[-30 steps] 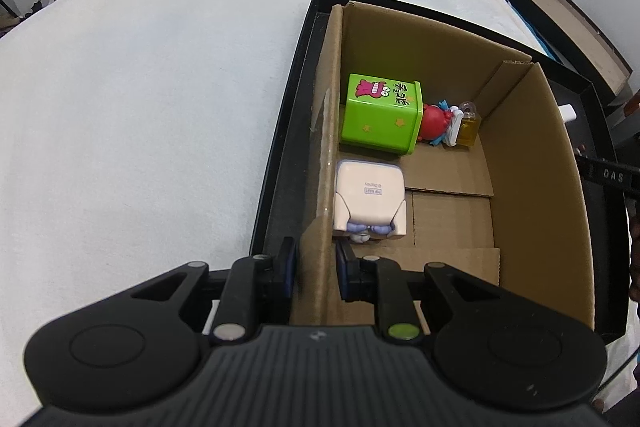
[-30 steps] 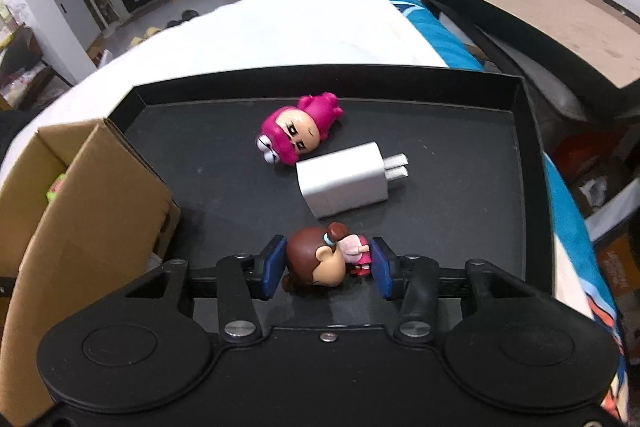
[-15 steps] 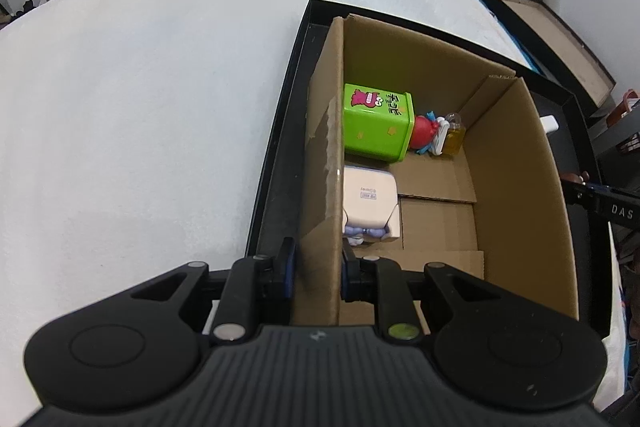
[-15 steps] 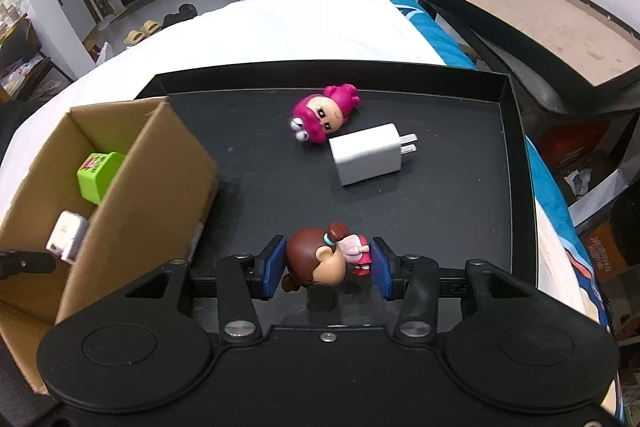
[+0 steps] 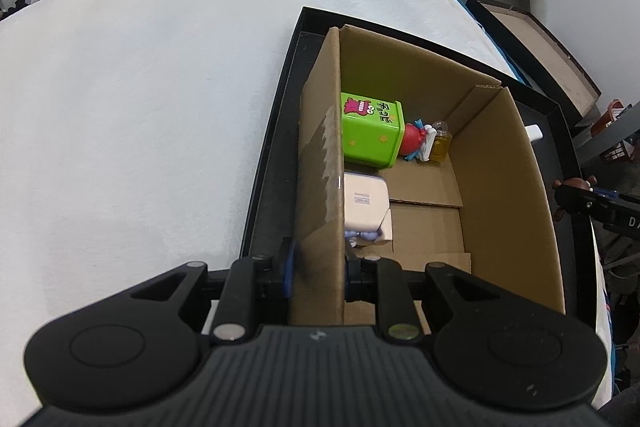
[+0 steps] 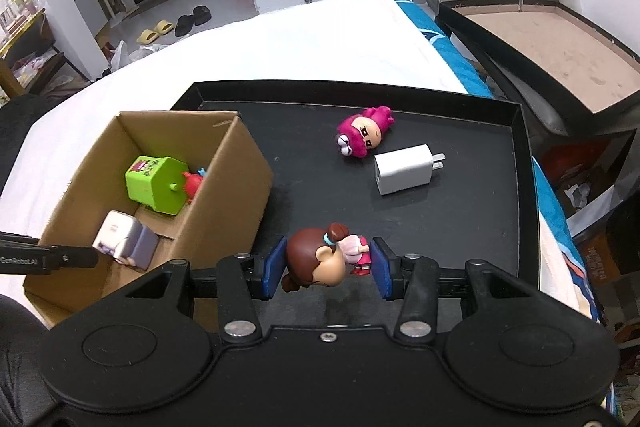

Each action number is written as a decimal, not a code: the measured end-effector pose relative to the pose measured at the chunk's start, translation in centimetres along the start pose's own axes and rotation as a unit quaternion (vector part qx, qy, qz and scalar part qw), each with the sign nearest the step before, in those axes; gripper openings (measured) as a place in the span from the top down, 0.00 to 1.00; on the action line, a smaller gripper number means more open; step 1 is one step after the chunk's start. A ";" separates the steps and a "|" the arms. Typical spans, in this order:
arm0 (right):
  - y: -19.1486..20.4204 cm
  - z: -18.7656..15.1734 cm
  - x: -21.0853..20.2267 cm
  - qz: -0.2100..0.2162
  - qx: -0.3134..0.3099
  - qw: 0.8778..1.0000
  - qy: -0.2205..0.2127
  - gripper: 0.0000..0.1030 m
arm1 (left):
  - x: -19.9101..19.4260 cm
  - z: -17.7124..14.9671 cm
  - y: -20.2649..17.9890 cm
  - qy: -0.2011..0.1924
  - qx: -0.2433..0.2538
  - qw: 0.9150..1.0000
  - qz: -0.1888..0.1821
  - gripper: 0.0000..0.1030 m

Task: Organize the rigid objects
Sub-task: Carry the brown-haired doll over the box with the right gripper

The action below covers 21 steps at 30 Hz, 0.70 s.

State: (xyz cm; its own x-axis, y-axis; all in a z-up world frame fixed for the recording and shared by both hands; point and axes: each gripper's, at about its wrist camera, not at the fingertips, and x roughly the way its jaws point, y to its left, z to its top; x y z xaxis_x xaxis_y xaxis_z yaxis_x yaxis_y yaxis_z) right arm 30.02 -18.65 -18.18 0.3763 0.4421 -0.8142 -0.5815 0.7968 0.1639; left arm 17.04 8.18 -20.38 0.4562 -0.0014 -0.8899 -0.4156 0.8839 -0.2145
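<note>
- Left gripper (image 5: 318,267): its two pads pinch the near left wall of the box (image 5: 320,163), one pad outside and one inside, at a narrow gap.
- Box: open-topped, standing in the left part of the black tray (image 6: 524,187); in the left wrist view its long axis runs away from the camera.
- In the box: a green cube (image 5: 370,133) at the far end with a red toy (image 5: 414,141) and a small yellow bottle (image 5: 439,146) just beside it; a white block (image 5: 364,203) lies nearer, against the gripped wall.
- Right gripper (image 6: 325,269): blue pads closed on a brown-haired doll (image 6: 320,263), held above the tray floor to the right of the box. The doll lies crosswise between the pads, head at the left pad, feet at the right.
- On the tray beyond it: a pink doll (image 6: 364,137) on its side, and a white charger (image 6: 404,169) just beside it, prongs pointing right.
</note>
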 end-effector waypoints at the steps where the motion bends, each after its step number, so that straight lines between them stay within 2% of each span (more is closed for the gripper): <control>1: 0.2 0.1 -0.2 -0.001 -0.002 1.000 0.000 0.57 | 0.0 0.0 0.0 -0.001 0.000 1.000 -0.002 0.80; 21: 6.5 3.5 -2.7 -0.003 -0.050 0.999 -0.019 0.57 | -1.2 -0.5 1.5 -0.018 -0.017 0.998 -0.050 0.79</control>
State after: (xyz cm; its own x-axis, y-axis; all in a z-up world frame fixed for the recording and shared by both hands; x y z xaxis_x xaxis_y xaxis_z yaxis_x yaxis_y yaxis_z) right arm 27.76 -13.20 -12.93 0.4067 0.4542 -0.7926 -0.6474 0.7554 0.1007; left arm 15.48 9.27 -19.86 0.5245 -0.0716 -0.8484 -0.3926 0.8639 -0.3156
